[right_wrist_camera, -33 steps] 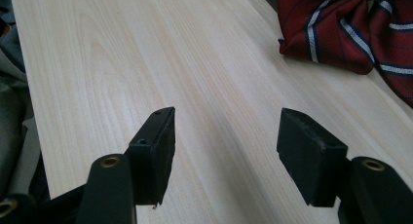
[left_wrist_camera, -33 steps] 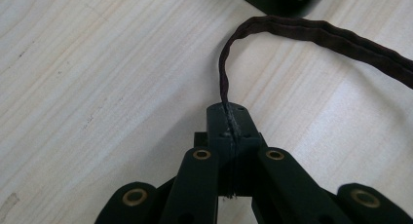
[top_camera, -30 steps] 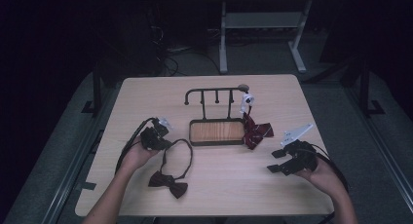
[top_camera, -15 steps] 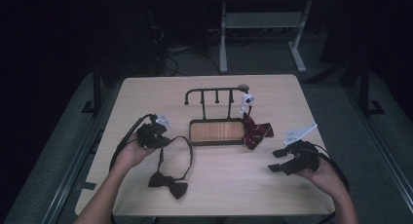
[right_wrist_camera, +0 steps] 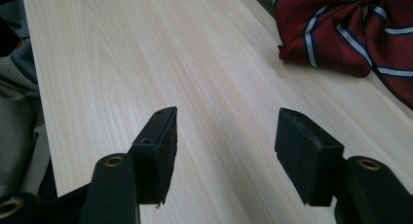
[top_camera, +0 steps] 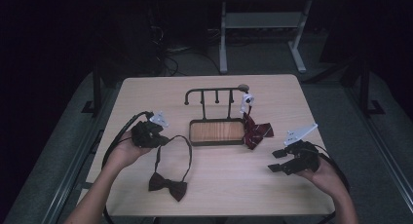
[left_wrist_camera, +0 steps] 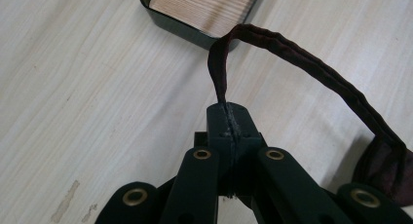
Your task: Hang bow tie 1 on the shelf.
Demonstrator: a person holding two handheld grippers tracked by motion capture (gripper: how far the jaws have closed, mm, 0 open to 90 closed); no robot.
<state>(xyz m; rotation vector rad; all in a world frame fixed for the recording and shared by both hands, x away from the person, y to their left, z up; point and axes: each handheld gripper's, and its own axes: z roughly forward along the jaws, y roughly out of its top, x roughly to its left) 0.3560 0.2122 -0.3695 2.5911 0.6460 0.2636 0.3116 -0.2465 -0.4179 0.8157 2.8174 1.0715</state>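
Leftmost, the left gripper (top_camera: 157,134) pinches the dark bow tie's strap (left_wrist_camera: 221,78) in closed jaws; the bow tie (top_camera: 168,184) lies lower centre. At lower right, the right gripper (top_camera: 278,159) sits empty, jaws apart, just narrowing.

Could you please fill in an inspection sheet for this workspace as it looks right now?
Surface: light wooden table, dry, a few small scuffs in the left gripper view.
Job's things: dark maroon bow tie lies on the table, its neck strap lifted in a loop; black metal hook rack with wooden tray base stands mid-table.
Clutter: red striped bow tie rests against the tray's right end, hanging from a white clip on the rack.
Grippers: left gripper shut on the neck strap; right gripper open, nothing between its jaws, jaws just been closing slightly.
Cables: black cable trails from the left gripper.
Surroundings: dark room, grey desk frame behind.
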